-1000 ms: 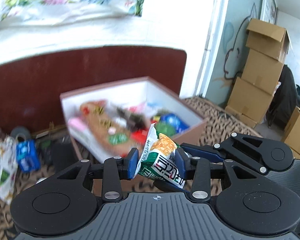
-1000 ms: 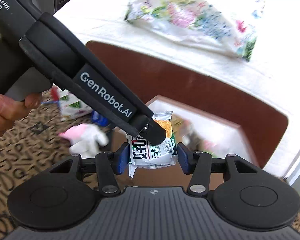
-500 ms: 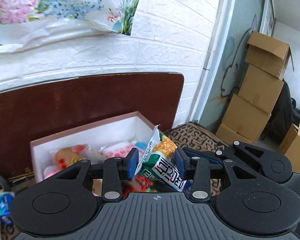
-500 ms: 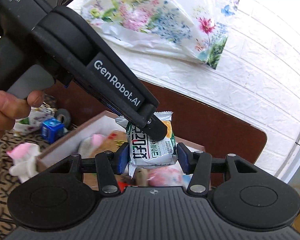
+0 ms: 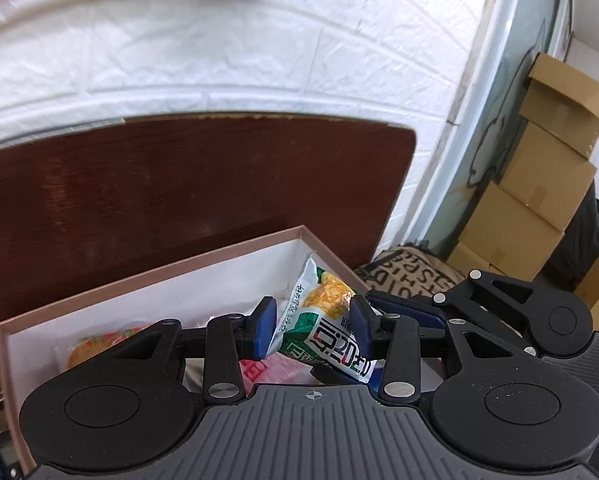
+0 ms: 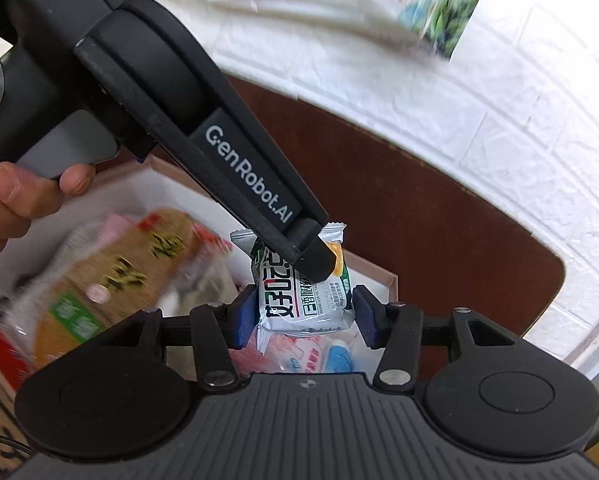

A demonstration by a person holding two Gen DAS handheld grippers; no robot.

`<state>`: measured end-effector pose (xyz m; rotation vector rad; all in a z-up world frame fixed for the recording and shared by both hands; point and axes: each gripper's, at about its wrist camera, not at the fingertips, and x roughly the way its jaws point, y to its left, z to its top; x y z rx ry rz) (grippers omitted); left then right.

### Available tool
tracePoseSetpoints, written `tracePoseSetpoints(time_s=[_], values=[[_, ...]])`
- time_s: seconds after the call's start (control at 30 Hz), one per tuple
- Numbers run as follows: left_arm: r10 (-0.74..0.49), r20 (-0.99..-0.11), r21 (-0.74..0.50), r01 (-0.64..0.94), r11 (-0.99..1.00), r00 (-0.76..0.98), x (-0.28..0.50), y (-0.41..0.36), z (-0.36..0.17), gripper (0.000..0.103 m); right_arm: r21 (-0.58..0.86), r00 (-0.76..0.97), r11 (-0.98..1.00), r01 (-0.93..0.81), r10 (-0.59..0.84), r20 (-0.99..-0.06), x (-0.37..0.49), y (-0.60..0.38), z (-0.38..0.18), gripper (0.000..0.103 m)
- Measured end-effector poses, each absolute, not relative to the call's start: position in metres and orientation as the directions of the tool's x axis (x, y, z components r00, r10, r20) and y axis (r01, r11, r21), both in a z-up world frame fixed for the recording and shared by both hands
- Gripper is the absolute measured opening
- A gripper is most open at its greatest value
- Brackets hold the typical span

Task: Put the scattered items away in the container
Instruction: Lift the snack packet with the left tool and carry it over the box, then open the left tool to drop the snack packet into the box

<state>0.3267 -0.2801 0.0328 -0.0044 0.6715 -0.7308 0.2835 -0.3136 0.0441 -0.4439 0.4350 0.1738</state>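
A white and green snack packet (image 5: 323,320) is pinched between the blue pads of my left gripper (image 5: 311,328). My right gripper (image 6: 303,316) is shut on the same packet (image 6: 303,300) from the other side, and one of its fingers (image 5: 403,314) shows in the left wrist view. In the right wrist view the tip of one of the left gripper's fingers (image 6: 315,260) lies across the packet's top. The packet hangs above the far corner of the pink-rimmed white box (image 5: 159,276), whose rim (image 6: 373,270) is just behind it.
Several snack bags (image 6: 119,272) lie in the box. A dark brown board (image 5: 179,184) leans on the white brick wall behind it. Stacked cardboard boxes (image 5: 539,184) stand at the right, past a patterned rug (image 5: 411,272). A person's hand (image 6: 27,196) grips the left handle.
Both grippers have carried the packet together toward the box and over it. The box now fills the lower view, and the loose items on the rug have slid out of sight.
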Motion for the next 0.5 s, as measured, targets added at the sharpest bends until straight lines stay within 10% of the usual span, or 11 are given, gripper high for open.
tracePoseSetpoints(time_s=[0.3, 0.5], values=[[-0.553, -0.592, -0.180, 0.573, 0.799, 0.586, 0.361, -0.287, 0.007, 0.078, -0.459, 0.836, 0.854, -0.245, -0.054, -0.547, 0.334, -0.314, 0.017, 0.059], [-0.531, -0.557, -0.208, 0.512, 0.834, 0.639, 0.351, -0.264, 0.009, 0.102, -0.455, 0.852, 0.869, -0.193, -0.082, -0.517, 0.327, -0.322, 0.021, 0.078]])
